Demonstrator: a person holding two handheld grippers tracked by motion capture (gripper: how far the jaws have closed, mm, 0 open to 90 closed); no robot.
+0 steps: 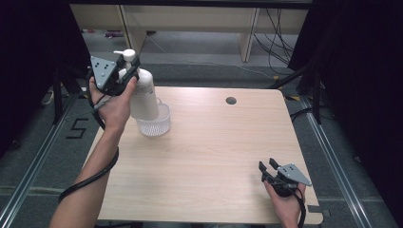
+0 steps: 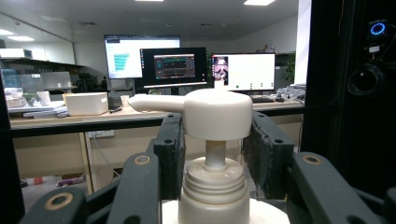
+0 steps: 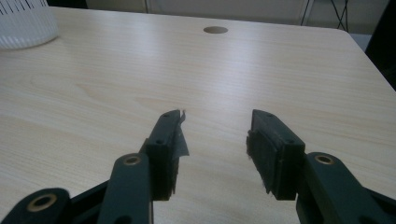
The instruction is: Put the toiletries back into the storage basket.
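Near the bench's (image 1: 214, 156) far left corner, the left gripper (image 2: 212, 140) held the white plastic pump bottle (image 1: 141, 95) by its neck above the clear ribbed cup (image 1: 154, 124). Keeping the spout over the cup would avoid spills. The right gripper's (image 3: 215, 149) fingers stood wide, empty.

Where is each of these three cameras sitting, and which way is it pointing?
High view: above the table, looking down; both forearms show, left tongs shut on the pump bottle.
Left gripper view: rides those tongs, faces monitors past the pump head.
Right gripper view: rides the open right tongs, low over the table.
Shared: the clear cup, high and right views.
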